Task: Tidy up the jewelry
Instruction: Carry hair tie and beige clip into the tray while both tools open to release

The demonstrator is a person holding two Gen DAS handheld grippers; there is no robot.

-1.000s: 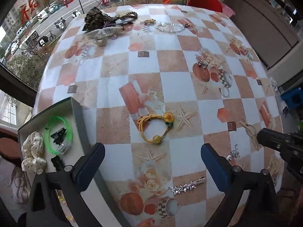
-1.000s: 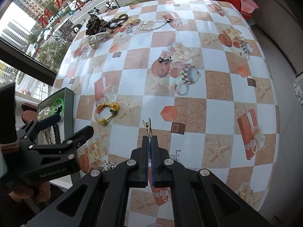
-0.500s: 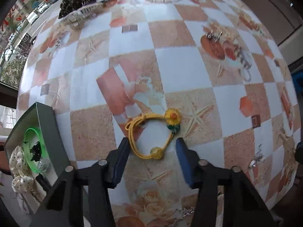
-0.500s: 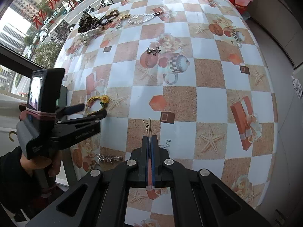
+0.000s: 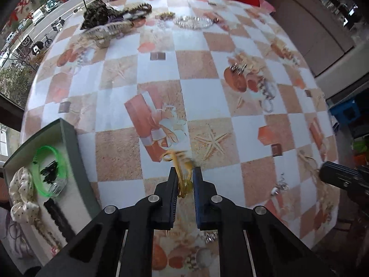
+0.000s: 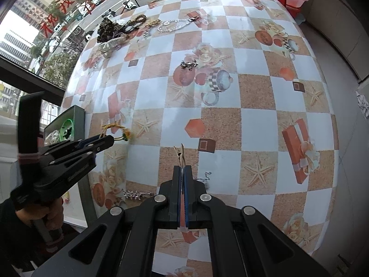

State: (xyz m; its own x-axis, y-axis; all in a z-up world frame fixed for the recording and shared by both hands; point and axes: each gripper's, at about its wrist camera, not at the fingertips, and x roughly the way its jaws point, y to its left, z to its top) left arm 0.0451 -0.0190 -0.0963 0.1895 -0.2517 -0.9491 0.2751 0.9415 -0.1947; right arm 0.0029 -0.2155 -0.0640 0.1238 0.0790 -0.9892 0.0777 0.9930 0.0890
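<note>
In the left wrist view, the left gripper point(image 5: 185, 182) points steeply down at the checkered surface point(image 5: 207, 87), its jaws narrow and closing, with the yellow hair tie point(image 5: 182, 175) bunched between them. At nine o'clock, an open box point(image 5: 69, 143) at the surface's edge holds a green bangle point(image 5: 49, 170) and a polka-dot scrunchie point(image 5: 20, 194). More jewelry lies at twelve o'clock.

In the right wrist view, the right gripper point(image 6: 182, 173) is clamped tight on a small metal clip point(image 6: 180, 155) that juts past its tips. At nine o'clock a hand point(image 6: 43, 214) carries the left gripper, the yellow hair tie drooping from its tips. A star-studded hair clip point(image 6: 136, 194) lies at eight o'clock.
</note>
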